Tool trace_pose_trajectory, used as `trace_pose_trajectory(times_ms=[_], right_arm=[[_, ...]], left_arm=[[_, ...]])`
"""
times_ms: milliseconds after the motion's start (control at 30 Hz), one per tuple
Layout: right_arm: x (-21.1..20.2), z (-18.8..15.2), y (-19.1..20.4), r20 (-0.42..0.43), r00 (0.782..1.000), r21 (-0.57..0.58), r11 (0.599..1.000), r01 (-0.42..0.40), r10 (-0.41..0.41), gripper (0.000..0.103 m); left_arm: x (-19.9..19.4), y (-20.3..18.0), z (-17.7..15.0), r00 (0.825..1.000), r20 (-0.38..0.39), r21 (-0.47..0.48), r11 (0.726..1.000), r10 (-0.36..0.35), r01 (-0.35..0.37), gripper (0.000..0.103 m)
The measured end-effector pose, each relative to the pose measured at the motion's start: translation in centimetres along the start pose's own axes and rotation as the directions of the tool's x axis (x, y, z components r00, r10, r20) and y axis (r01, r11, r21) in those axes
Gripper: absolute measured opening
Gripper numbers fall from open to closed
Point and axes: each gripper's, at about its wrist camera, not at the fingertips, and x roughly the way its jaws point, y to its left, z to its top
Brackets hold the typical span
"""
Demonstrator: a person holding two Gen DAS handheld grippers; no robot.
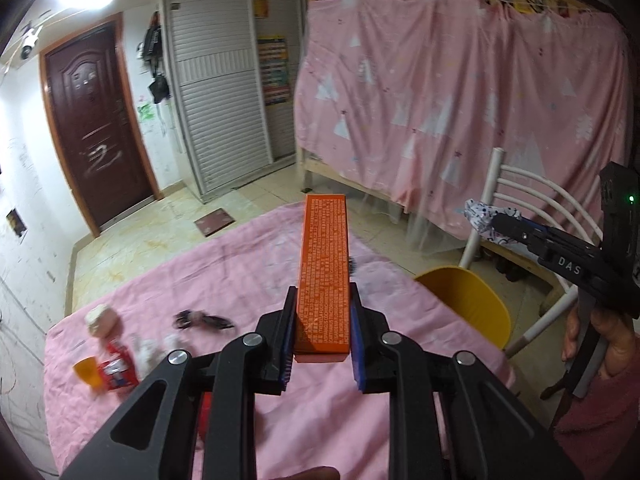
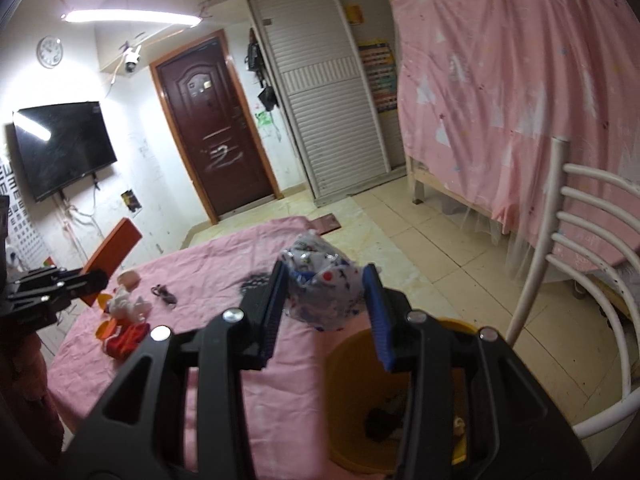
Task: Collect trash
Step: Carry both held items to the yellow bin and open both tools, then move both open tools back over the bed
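My left gripper (image 1: 323, 300) is shut on a long orange box (image 1: 325, 272), held above the pink-covered table (image 1: 248, 272); the box also shows in the right wrist view (image 2: 114, 248). My right gripper (image 2: 326, 280) is shut on a crumpled white patterned wrapper (image 2: 324, 280), held above the table's right edge, over a yellow bin (image 2: 360, 360); the wrapper also shows in the left wrist view (image 1: 486, 216). More trash lies on the table at left: a red wrapper (image 1: 116, 368), an orange cup (image 1: 86, 370), white tissue (image 1: 150, 350) and a dark scrap (image 1: 200, 318).
The yellow bin (image 1: 468, 300) stands at the table's right side and holds dark scraps. A white chair (image 2: 576, 264) stands beside it. A pink-curtained bunk bed (image 1: 460, 100), a wardrobe (image 1: 220, 92) and a brown door (image 1: 96, 120) lie beyond.
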Motion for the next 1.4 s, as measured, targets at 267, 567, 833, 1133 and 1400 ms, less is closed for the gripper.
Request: trace_pose_trajectory(times_ms=[267, 567, 833, 1133, 1400], right_arm=[[0.0, 0.0, -2.7, 0.005, 0.998, 0.028, 0.998, 0.059, -0.059, 0.038], [0.4, -0.4, -5.5, -0.005, 0.996, 0.097, 0.991, 0.095, -0.095, 0.064], [-2.0, -0.2, -8.5, 0.064, 0.986, 0.194, 0.971, 0.142, -0.156, 0.064], [-1.7, 0.0, -8.6, 0.068, 0.988, 0.192, 0.974, 0.120, -0.136, 0.064], [-0.9, 0.1, -6.2, 0.058, 0.994, 0.136, 0.987, 0.086, -0.095, 0.064]], left_arm=[[2.7, -4.5, 1.3, 0.996, -0.053, 0.022, 0.997, -0.071, 0.072, 0.016], [5.2, -8.9, 2.5, 0.981, -0.111, 0.033, 0.986, -0.159, 0.164, 0.016], [7.2, -12.9, 3.2, 0.951, -0.127, 0.019, 0.957, -0.283, 0.288, 0.020], [8.1, -14.1, 3.3, 0.937, -0.160, -0.010, 0.950, -0.310, 0.312, 0.055], [6.2, -11.7, 3.4, 0.948, -0.124, -0.039, 0.956, -0.292, 0.290, 0.055]])
